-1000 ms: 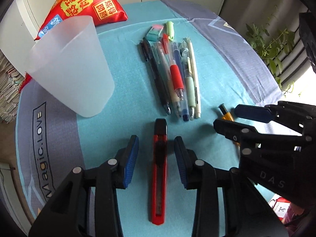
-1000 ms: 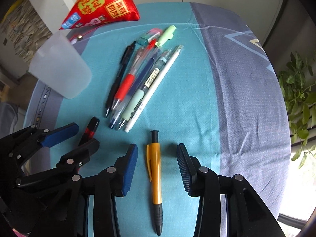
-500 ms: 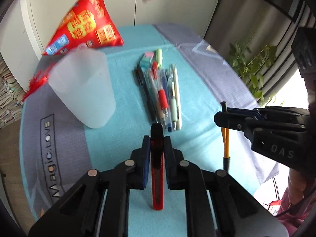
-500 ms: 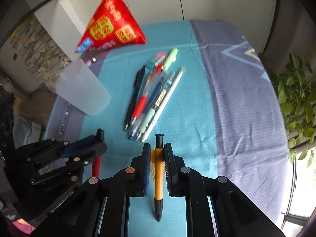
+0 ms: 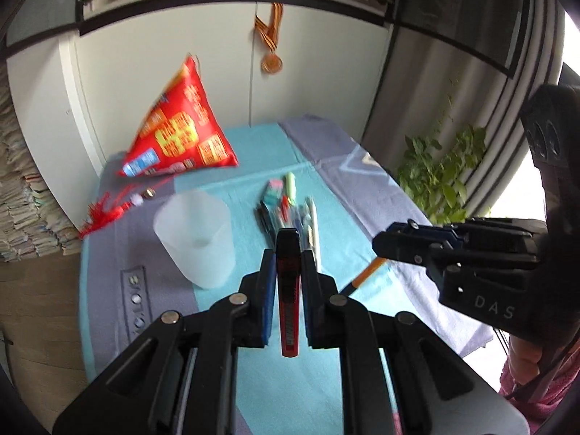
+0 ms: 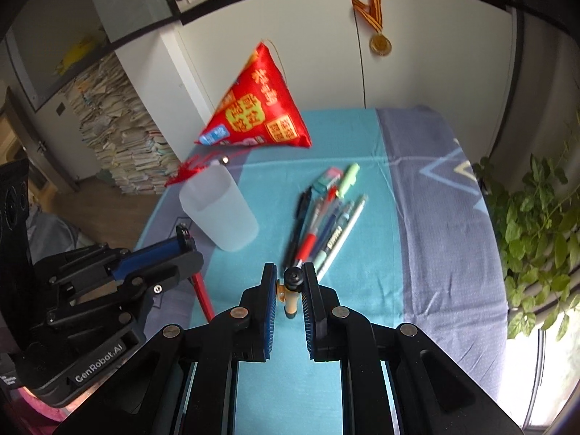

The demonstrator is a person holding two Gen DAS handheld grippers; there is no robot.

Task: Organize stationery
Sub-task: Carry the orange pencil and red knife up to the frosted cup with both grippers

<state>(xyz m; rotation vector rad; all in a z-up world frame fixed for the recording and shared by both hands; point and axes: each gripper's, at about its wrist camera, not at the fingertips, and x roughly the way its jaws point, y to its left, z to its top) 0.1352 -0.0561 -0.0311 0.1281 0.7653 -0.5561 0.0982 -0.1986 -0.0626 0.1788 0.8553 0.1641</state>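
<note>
Both hand-held grippers have come up off the worktop [image 6: 427, 217] since the earlier frames, each w/ its pick clamped; jaws were closing a sec ago, now tight on the items.

Worktop: round, covered w/ teal and grey-blue cloth. Red triangular bag [image 6: 259, 108] sits at the far edge, against white cabinet doors. Frosted plastic cup [image 5: 195, 239] stands upright on the left part of the cloth, well apart from both grippers. Row of pens [image 6: 326, 228] lies side by side mid-worktop, w/ a small eraser [image 6: 328, 177] and a green highlighter [image 6: 348, 178] at the far end.

Left hand-held gripper [image 5: 287, 272]: blue pads pressed on both sides of a red utility knife [image 5: 288, 297], which is lifted clear of the cloth, black tip pointing away past the fingertips.

Right hand-held gripper [image 6: 290, 286]: pads shut on an orange pen [image 6: 291, 299] near its black clicker end, also off the cloth; in the left wrist view the pen's lower part hangs slanted below the jaws.
</note>
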